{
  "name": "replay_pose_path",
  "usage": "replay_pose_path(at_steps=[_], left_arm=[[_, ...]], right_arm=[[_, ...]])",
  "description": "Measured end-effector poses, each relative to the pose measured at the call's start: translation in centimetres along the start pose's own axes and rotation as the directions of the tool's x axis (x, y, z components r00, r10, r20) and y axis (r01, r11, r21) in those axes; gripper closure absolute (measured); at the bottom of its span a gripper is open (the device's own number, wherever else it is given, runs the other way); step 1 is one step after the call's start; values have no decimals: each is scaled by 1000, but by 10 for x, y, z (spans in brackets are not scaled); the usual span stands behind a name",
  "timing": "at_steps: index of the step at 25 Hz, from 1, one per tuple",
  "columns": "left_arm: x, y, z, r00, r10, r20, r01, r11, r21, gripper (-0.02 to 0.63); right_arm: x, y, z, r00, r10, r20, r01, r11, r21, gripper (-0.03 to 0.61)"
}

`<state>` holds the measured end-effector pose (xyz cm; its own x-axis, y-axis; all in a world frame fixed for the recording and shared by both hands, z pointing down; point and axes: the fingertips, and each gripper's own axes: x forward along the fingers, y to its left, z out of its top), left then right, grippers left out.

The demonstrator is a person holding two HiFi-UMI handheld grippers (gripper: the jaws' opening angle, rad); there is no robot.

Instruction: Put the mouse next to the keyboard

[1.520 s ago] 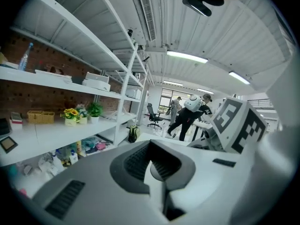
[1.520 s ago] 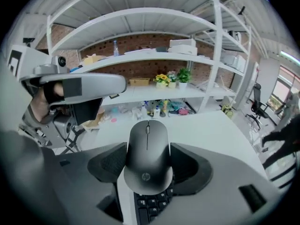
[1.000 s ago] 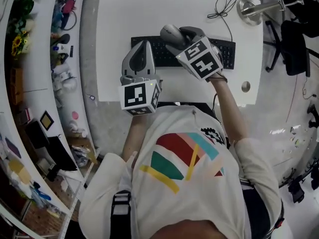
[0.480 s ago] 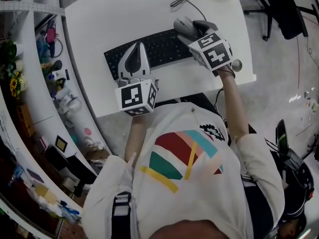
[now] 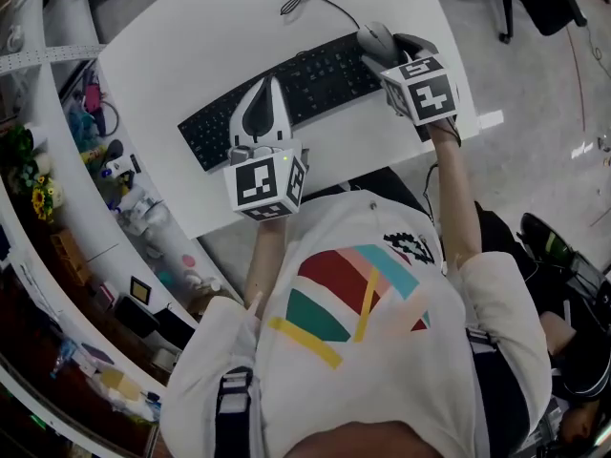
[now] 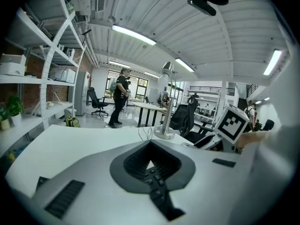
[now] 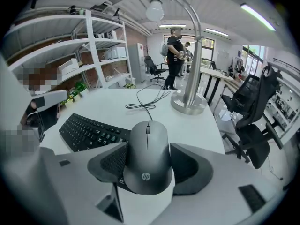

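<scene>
While clamping the rounded dark-grey mouse (image 7: 146, 149), the right gripper (image 7: 147, 165) is likely needing a level set-down beside the flat black keyboard (image 7: 90, 132), left gripper (image 6: 150, 162) closed, empty

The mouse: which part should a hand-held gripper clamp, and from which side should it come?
Across its two long flanks, coming from the rounded logo end, as the right hand-held gripper holds the mouse now. The flanks are its narrow, near-parallel faces; the domed top would likely let jaws slip.
</scene>
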<state>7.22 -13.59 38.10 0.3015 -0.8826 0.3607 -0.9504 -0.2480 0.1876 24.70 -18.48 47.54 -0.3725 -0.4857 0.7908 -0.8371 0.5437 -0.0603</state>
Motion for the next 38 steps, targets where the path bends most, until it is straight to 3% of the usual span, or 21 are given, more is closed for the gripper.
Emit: replay_pose_path(at_steps=[5,13,26,38], left_arm=[[23,-38,1,997,-75,-20,76,997,25,572],[35,-66,-5,990,-132,-57,134,990,38,572],[49,-60,-6,993,-97,-70,100,994,36,572],[40,-57,-10,993,-99,-66,102,994,40,572]], right_arm=[[-3,-31,-28,999,-32,-26,34,997,74,278],[-3,-70,-62,995,-80,-64,89,984,157,278],[10,-89,-71,992,-95,-87,110,976,187,278],[15,-84,-74,993,-58,-101,75,983,166,276]])
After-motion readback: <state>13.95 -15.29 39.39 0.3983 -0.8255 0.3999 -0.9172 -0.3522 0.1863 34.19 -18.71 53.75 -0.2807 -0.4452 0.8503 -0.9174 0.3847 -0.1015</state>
